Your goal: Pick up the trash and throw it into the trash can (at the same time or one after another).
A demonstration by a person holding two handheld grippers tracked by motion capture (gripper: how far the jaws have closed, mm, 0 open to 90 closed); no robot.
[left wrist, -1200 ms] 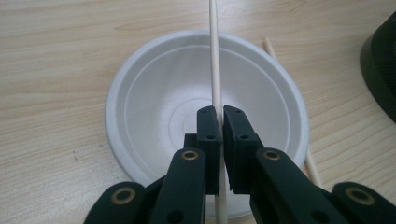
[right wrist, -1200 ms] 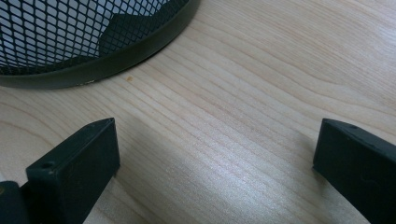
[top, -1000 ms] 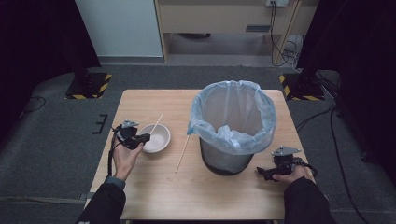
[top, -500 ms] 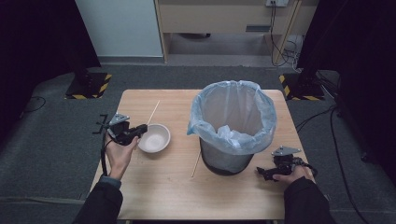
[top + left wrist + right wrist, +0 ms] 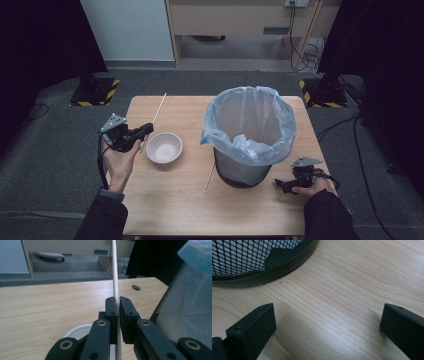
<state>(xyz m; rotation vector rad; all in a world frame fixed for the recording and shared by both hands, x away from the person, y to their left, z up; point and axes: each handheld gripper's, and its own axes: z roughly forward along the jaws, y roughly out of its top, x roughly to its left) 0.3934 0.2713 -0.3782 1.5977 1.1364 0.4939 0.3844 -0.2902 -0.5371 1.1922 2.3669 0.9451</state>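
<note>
My left gripper (image 5: 147, 129) hovers over the table's left edge, shut on a thin wooden stick (image 5: 159, 107) that slants away toward the far side. In the left gripper view the jaws (image 5: 118, 302) pinch the stick (image 5: 114, 272), which rises upright past them. A white bowl (image 5: 164, 148) sits just right of that gripper. Beside the bin's base a second wooden stick (image 5: 210, 176) lies flat on the table. My right gripper (image 5: 279, 184) rests on the table at the front right, open (image 5: 327, 322), with bare wood between its jaws.
A black mesh bin (image 5: 245, 170) lined with a blue bag (image 5: 250, 125) stands right of centre; its base (image 5: 262, 277) is close ahead of the right gripper. The wooden table (image 5: 175, 210) has a cable hole (image 5: 136, 287) at the far side. Dark floor surrounds it.
My left gripper has drawn left and lifted, carrying the stick away from the bowl. The second stick shifted toward the bin's base. The right gripper stayed put.
</note>
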